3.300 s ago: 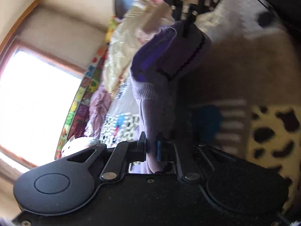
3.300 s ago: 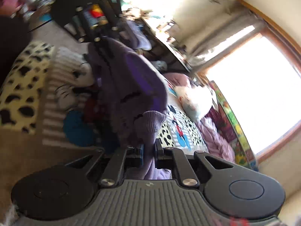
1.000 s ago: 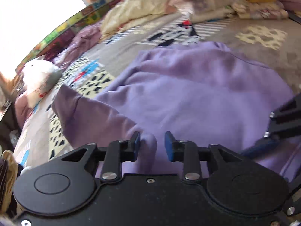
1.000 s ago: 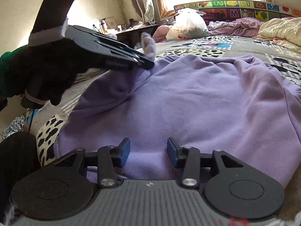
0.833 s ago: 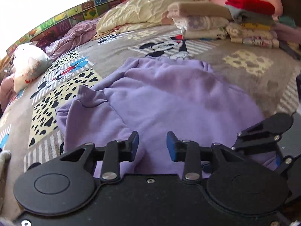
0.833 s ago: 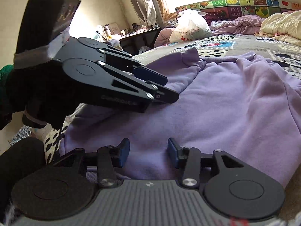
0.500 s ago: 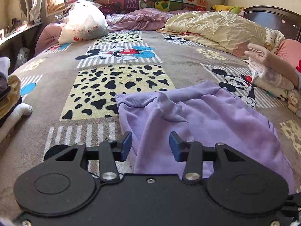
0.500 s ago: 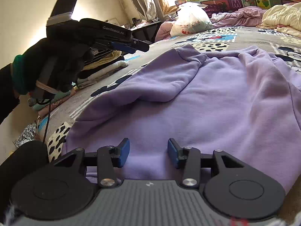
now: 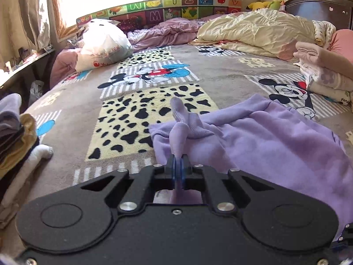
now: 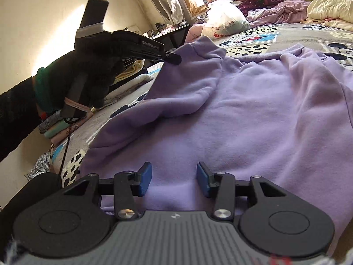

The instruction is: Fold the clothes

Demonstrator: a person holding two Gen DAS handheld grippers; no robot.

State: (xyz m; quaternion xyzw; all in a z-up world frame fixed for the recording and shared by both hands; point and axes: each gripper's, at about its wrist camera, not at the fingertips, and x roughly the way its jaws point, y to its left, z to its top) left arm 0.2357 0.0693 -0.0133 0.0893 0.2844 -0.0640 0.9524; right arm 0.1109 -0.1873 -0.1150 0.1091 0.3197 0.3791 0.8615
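Note:
A lilac sweatshirt (image 9: 275,141) lies spread on the bed's patterned blanket (image 9: 136,119). My left gripper (image 9: 178,165) is shut on the sweatshirt's sleeve (image 9: 183,128) near the cuff and holds it lifted a little off the blanket. In the right wrist view the left gripper (image 10: 174,59) pinches that raised sleeve (image 10: 194,70) at the upper left. My right gripper (image 10: 171,181) is open and empty, low over the sweatshirt's body (image 10: 253,121) near its hem.
A white plastic bag (image 9: 103,44), a pink quilt (image 9: 163,33) and a cream quilt (image 9: 253,31) lie at the far side. Folded clothes are stacked at the right (image 9: 324,72) and at the left edge (image 9: 15,137). A colourful letter mat (image 9: 167,11) lines the window wall.
The sweatshirt went from hanging between both grippers to lying on the bed. Both grippers opened. The left gripper then closed on the sleeve and lifted it; the right stayed open.

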